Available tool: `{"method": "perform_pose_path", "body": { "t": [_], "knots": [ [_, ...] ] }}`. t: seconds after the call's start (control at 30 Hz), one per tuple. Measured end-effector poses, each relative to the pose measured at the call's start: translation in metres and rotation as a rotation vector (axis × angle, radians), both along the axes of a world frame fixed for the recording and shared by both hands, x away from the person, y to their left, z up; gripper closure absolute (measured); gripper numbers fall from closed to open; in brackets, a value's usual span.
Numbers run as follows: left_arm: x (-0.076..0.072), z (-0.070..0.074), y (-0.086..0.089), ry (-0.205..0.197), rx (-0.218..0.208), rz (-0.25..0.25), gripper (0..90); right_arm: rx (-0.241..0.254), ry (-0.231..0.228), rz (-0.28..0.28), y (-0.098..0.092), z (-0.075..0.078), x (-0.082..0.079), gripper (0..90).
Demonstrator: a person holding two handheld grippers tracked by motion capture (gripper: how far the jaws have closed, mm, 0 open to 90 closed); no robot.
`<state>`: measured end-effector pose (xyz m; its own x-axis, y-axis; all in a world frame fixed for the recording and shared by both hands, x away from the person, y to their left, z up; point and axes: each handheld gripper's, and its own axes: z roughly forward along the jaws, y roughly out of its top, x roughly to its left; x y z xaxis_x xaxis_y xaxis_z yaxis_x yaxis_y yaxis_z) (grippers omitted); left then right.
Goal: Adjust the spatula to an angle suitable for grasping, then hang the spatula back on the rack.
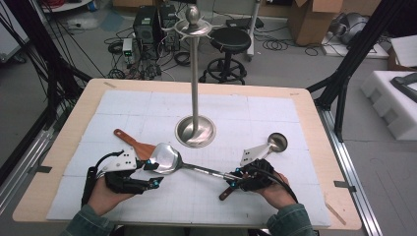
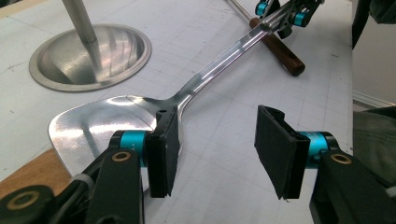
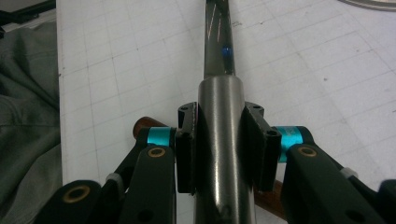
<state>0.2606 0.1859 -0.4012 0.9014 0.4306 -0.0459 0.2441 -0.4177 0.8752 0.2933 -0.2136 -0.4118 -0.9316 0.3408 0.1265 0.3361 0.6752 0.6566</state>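
Both right gripper [image 3: 223, 149] pads clamp the spatula [image 3: 219, 70] handle, seemingly firmly.

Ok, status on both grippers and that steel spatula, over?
Right gripper shut on the steel spatula's handle. Left gripper open, one pad beside its blade. Tall steel utensil stand close behind; wooden spatula lying under the blade.
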Motion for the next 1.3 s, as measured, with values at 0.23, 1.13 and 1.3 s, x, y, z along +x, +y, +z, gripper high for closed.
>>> {"method": "perform_pose_path", "body": {
  "t": [0.23, 1.13, 1.3],
  "knots": [
    [0.000, 0.001, -0.002, -0.002, -0.003, -0.009, 50.0, -0.003, -0.002, 0.003, 0.001, 0.000, -0.002, 68.2],
    [0.020, -0.002, -0.048, 0.023, 0.021, -0.116, 54.3, -0.020, -0.012, 0.036, 0.001, 0.017, 0.004, 69.1],
    [0.020, -0.003, -0.053, 0.030, 0.024, -0.132, 54.6, -0.019, -0.035, 0.041, 0.002, 0.019, 0.003, 69.2]
  ]
}}
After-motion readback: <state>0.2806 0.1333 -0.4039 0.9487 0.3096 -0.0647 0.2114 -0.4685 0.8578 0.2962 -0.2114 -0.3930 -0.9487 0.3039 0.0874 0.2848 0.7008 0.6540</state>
